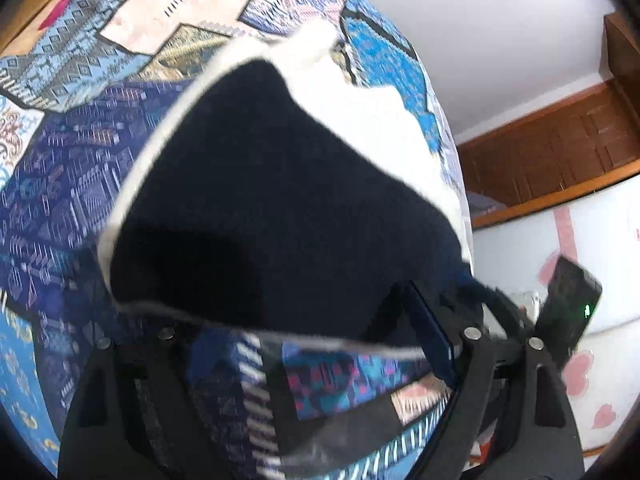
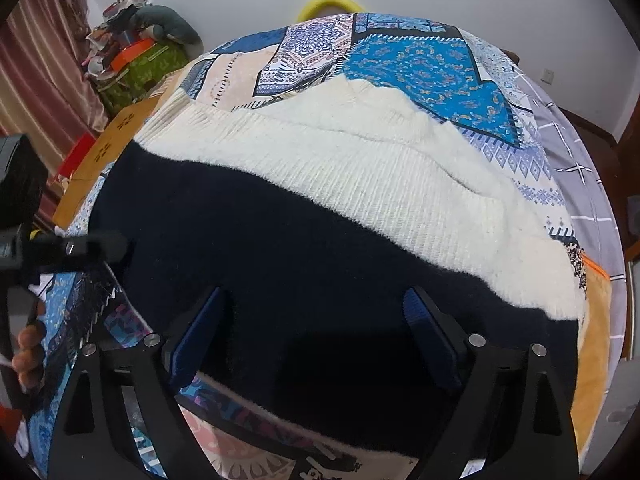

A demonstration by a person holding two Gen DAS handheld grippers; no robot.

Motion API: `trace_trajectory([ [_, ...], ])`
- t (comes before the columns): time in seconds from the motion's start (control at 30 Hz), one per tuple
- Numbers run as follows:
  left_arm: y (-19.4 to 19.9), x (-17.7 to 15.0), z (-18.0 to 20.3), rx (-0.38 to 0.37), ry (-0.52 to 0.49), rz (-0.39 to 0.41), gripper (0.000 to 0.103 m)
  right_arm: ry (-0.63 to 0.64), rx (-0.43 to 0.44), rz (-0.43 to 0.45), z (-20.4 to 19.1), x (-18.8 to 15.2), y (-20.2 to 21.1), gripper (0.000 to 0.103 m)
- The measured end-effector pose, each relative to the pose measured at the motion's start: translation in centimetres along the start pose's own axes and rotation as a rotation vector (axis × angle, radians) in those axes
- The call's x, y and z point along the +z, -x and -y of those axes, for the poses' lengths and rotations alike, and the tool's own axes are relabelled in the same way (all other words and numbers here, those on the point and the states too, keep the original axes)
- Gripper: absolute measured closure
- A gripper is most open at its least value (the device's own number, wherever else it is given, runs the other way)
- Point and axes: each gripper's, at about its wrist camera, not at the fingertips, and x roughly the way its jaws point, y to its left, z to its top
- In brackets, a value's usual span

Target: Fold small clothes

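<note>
Sweater point(image 2: 320, 240), a small navy and cream knit, lies spread flat on the patchwork bed cover point(image 2: 432, 64). Its navy part reaches in between the right gripper's point(image 2: 316, 328) blue fingers point(image 2: 428, 332), with the cream band beyond their tips. Those fingers stand wide, with no pad pressing on the knit. The left gripper point(image 1: 304, 340) also stands wide. Only one blue finger point(image 1: 434, 332) shows clearly, and the navy hem lies just ahead of it, ungripped.

Judging by this, the step in hand is taking hold of the near hem for a fold. To do it well, each pair of fingers should straddle the hem edge and pinch only the knit, not the cover beneath. The two grips should sit level along the same edge so the fold lands straight on the cream part.

No container is in reach. A green box point(image 2: 148, 68) heaped with oddments stands well beyond the fingertips.
</note>
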Motion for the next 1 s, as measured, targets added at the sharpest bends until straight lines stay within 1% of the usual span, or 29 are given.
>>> trace_trajectory([
  [0.17,-0.4,2.0,0.0,0.019,0.055,0.071,0.020,-0.012,0.023,-0.002,0.3,-0.1,-0.1,0.012],
  [0.27,-0.9,3.2,0.4,0.041,0.068,0.099,0.027,-0.015,0.026,-0.004,0.3,-0.1,-0.1,0.012],
  [0.3,-0.5,3.3,-0.1,0.039,0.073,0.108,0.032,-0.017,0.027,-0.004,0.4,-0.1,-0.1,0.012],
  [0.33,-0.5,3.2,-0.2,0.038,0.083,0.124,0.042,-0.019,0.027,-0.005,0.4,-0.1,-0.1,0.012],
  [0.37,-0.4,3.5,-0.3,0.042,0.097,0.136,0.048,-0.022,0.028,-0.006,0.5,-0.1,0.0,0.012],
  [0.4,-0.2,3.6,-0.8,0.037,0.113,0.142,0.059,-0.027,0.028,-0.007,0.6,-0.1,0.0,0.012],
  [0.43,-0.1,3.6,-1.1,0.024,0.129,0.148,0.065,-0.029,0.028,-0.007,0.6,0.0,0.0,0.012],
  [0.5,0.9,3.6,-2.2,-0.010,0.154,0.170,0.073,-0.035,0.030,-0.013,0.7,0.2,0.2,0.012],
  [0.53,1.1,3.7,-2.2,-0.011,0.150,0.179,0.075,-0.034,0.029,-0.015,0.7,0.2,0.3,0.012],
  [0.67,3.1,3.5,-1.4,0.039,0.069,0.241,0.078,-0.013,0.017,-0.016,0.4,0.6,1.1,0.012],
  [0.7,4.0,3.6,-1.2,0.050,0.058,0.267,0.078,-0.005,0.014,-0.013,0.3,0.6,1.5,0.012],
  [0.83,7.8,3.4,-1.3,0.083,0.054,0.343,0.078,0.013,0.002,0.006,0.2,0.9,2.7,0.012],
  [0.87,8.8,3.1,-1.3,0.104,0.046,0.366,0.078,0.014,0.000,0.013,0.2,1.0,3.1,0.012],
  [0.93,11.0,2.9,-1.5,0.179,0.023,0.432,0.079,0.012,0.001,0.026,0.2,1.2,3.6,0.012],
  [1.0,13.1,2.7,-1.9,0.225,0.012,0.481,0.079,0.006,0.004,0.039,0.3,1.3,4.1,0.012],
])
